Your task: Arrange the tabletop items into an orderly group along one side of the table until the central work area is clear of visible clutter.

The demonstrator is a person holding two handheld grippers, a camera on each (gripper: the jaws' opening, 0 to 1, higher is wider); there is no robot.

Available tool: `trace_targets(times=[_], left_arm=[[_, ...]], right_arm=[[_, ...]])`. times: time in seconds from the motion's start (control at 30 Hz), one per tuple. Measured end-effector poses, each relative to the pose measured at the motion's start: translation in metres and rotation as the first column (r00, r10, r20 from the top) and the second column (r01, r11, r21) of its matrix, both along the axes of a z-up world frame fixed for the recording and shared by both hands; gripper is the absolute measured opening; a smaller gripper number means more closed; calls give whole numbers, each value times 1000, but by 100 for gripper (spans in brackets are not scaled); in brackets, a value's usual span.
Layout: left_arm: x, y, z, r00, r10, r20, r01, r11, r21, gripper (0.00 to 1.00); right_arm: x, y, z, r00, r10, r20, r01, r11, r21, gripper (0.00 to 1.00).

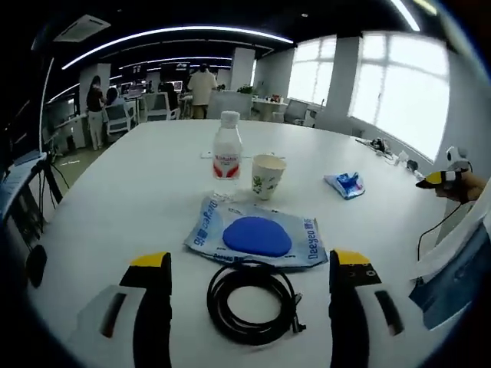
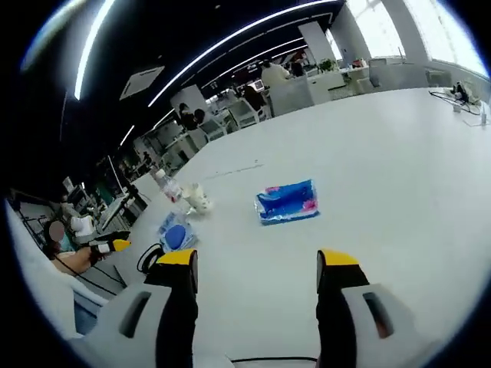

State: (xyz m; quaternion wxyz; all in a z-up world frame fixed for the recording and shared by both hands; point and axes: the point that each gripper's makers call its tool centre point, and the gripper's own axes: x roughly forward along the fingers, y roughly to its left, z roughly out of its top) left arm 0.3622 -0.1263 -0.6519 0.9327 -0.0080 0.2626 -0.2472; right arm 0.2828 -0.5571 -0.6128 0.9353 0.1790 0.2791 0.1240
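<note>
Both tools gape empty above the table: left tool over the cable coil, right tool short of the blue packet.

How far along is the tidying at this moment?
Barely begun. Nothing is in hand: the left tongs and right tongs are both open and empty. The water bottle, paper cup, blue-disc packet and black cable coil cluster together, but the blue pouch lies apart. All need moving aside.

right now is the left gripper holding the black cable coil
No, the left gripper stands open, its jaws on either side of the black cable coil without touching it.
</note>
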Motion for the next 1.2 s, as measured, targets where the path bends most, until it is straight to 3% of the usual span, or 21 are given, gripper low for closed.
trace_targets(times=[0.1, 0.3, 0.43, 0.57, 0.67, 0.83, 1.0, 1.07, 1.1, 1.13, 1.2], left_arm=[[-4, -3, 6, 1000, -1, 27, 2, 1000, -25, 90], [-11, -9, 6, 998, -36, 48, 36, 999, 9, 92], [-15, -13, 9, 997, -34, 64, 35, 999, -17, 90], [-21, -12, 5, 993, -49, 112, 41, 997, 68, 84], [-27, -16, 4, 990, -68, 120, 57, 995, 87, 90], [-31, -14, -1, 991, -72, 112, 65, 996, 68, 92], [-31, -6, -7, 996, 10, 94, -7, 999, -36, 93], [-31, -2, -12, 997, 13, 82, -12, 1000, -11, 92], [-28, 0, -11, 996, 16, 87, -18, 1000, 13, 91], [-26, 0, -3, 992, 10, 127, -15, 999, 34, 91], [-33, -5, 0, 993, -12, 117, 8, 1000, 30, 94]], right_arm=[[9, -6, 18, 999, 33, 33, -31, 998, -46, 62], [19, -10, 29, 996, 77, 34, -73, 992, -103, 61], [24, -6, 25, 996, 84, 23, -81, 990, -118, 60], [31, 14, 19, 994, 107, 14, -104, 989, -106, 59], [36, 24, 12, 990, 141, -9, -141, 982, -126, 58], [48, 36, 8, 986, 165, -20, -166, 978, -128, 58], [58, 43, 0, 982, 184, -43, -189, 973, -135, 58], [63, 45, -2, 982, 186, -40, -190, 971, -144, 56], [64, 46, -2, 981, 189, -38, -192, 970, -145, 56], [67, 52, -2, 979, 202, -39, -205, 968, -143, 56], [70, 56, -1, 976, 214, -39, -217, 967, -137, 57]])
